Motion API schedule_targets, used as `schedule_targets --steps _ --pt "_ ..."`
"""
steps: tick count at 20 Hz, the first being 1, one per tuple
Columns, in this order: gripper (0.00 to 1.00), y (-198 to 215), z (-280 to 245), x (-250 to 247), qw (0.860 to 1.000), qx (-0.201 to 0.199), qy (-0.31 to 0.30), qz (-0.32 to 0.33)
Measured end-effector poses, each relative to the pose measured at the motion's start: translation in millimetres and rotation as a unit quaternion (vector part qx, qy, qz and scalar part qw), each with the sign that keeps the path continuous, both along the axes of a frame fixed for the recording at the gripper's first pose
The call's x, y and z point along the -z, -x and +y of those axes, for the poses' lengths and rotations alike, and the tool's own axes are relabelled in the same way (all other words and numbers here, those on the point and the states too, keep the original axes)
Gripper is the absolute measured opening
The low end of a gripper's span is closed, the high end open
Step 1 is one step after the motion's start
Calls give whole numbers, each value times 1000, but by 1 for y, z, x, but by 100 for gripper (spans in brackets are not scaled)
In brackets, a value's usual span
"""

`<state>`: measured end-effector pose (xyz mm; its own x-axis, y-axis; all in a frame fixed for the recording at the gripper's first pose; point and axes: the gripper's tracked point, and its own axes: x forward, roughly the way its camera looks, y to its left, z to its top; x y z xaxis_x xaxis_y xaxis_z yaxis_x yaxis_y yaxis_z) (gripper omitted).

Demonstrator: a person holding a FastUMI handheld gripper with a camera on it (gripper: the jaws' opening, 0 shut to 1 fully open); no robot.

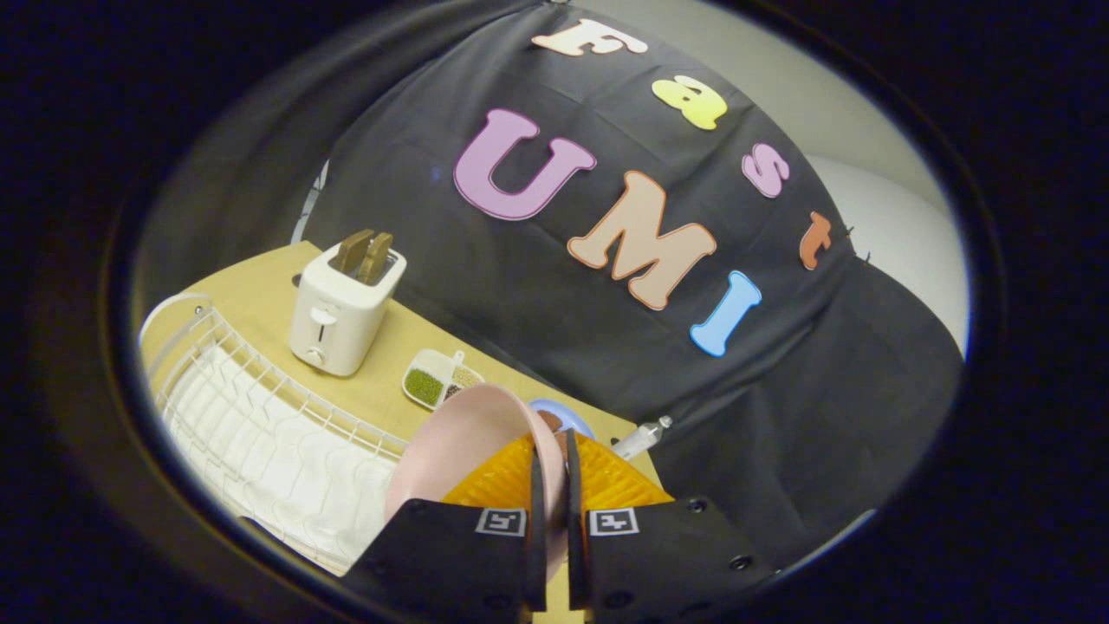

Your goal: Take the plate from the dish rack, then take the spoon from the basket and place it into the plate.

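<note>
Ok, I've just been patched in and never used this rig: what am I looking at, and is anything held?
This is a fisheye camera riding on a hand-held two-finger gripper, looking forward along its fingers. The fingers are pinched on the rim of a pink plate, which is lifted and tilted on edge. Below and beside it is the white wire dish rack on a wooden table. Beyond stand a white toaster with toast in it, a small divided dish of grains, a blue dish, an orange basket and a small bottle. I can't make out the spoon.
</note>
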<state>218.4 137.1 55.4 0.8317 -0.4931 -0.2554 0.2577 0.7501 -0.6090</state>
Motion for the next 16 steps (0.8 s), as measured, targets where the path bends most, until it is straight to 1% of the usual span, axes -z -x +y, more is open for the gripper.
schedule_targets --steps 2,5,10,13,16 --pt "12 13 -5 -13 1000 -9 -16 -10" --pt "12 40 -18 -21 999 -24 -38 -6" --pt "12 101 -44 -38 997 -46 -51 -22" --pt "11 139 -64 -29 996 -51 -77 -20" --pt "12 171 -82 -4 992 -55 -110 -11"
